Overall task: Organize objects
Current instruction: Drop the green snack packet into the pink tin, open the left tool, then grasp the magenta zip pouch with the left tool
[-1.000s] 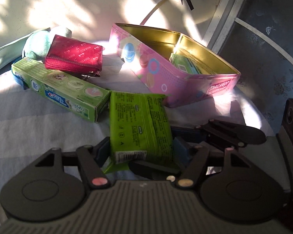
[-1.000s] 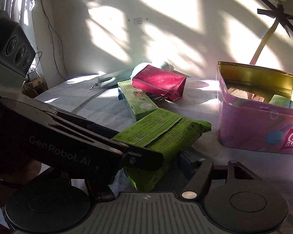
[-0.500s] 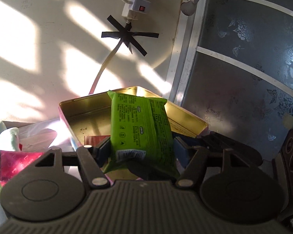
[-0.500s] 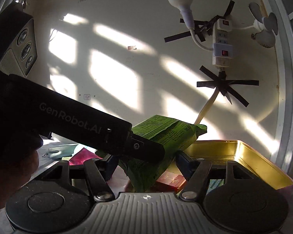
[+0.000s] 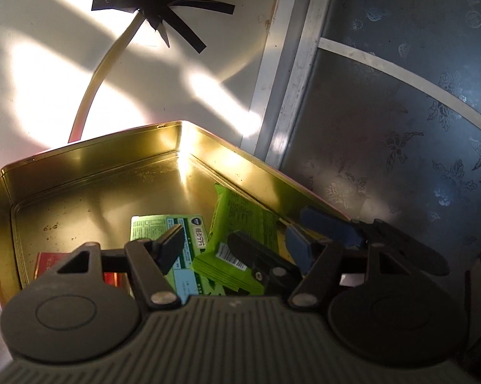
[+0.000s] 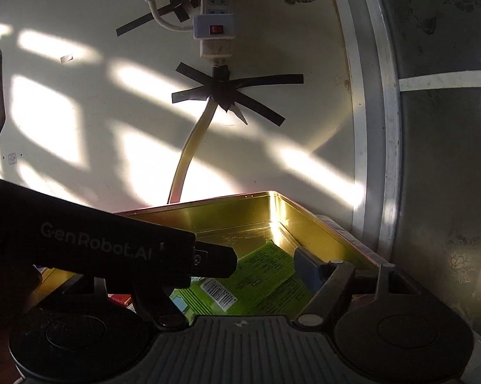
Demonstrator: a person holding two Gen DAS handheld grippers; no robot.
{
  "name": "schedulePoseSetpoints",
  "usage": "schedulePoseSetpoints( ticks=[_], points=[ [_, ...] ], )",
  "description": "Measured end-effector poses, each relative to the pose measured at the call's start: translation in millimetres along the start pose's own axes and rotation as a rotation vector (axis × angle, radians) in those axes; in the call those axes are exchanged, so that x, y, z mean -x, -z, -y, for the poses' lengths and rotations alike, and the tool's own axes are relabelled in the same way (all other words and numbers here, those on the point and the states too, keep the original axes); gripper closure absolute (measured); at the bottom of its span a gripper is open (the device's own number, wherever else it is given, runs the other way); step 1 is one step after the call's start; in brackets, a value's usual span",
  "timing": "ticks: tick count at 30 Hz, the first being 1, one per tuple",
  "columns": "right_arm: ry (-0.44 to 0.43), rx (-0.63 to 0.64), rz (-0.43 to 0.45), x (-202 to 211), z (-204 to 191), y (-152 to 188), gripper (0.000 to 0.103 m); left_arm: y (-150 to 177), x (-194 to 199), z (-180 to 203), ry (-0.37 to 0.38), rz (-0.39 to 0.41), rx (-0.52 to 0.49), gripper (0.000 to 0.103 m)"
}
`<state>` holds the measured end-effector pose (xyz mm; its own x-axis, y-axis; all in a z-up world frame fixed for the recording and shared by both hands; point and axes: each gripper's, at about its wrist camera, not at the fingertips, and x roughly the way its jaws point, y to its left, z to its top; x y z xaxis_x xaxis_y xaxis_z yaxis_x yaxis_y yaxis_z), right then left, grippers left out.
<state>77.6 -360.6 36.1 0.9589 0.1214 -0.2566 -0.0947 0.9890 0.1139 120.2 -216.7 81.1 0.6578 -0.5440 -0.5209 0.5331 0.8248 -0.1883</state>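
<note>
Against the sunlit wall, the gold-lined tin sits below both grippers—right gripper jaws, just widened, flank the green packet lying inside; left gripper likewise parted, gripping nothing—withdraw straight upward, clear of the packet.

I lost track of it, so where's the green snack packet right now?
The green snack packet lies inside the gold-lined tin toward its right wall, partly on the green card box, with both grippers' fingers around it.
</note>
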Motion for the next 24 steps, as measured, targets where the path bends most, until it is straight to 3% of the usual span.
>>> schedulePoseSetpoints(
  ticks=[3, 8, 13, 18, 21, 24],
  points=[
    [-0.044, 0.014, 0.034, 11, -8, 2, 0.032, 4, 31, 0, -0.008, 0.046, -0.014, 0.032],
    [-0.241, -0.053, 0.080, 37, -24, -6, 0.031, 21, 108, -8, -0.026, 0.159, -0.037, 0.028],
    [-0.389, 0.038, 0.052, 61, -68, -1, 0.032, 60, 167, -39, -0.098, 0.199, 0.024, 0.027],
    [-0.537, 0.135, -0.061, 69, -123, 17, 0.038, 104, 193, -88, -0.265, 0.134, 0.135, 0.027],
    [-0.576, 0.208, -0.120, 67, -155, 29, 0.041, 126, 202, -123, -0.373, 0.101, 0.229, 0.027],
    [-0.588, 0.217, -0.206, 55, -179, 35, 0.041, 144, 206, -150, -0.500, 0.096, 0.262, 0.027]
  ],
)
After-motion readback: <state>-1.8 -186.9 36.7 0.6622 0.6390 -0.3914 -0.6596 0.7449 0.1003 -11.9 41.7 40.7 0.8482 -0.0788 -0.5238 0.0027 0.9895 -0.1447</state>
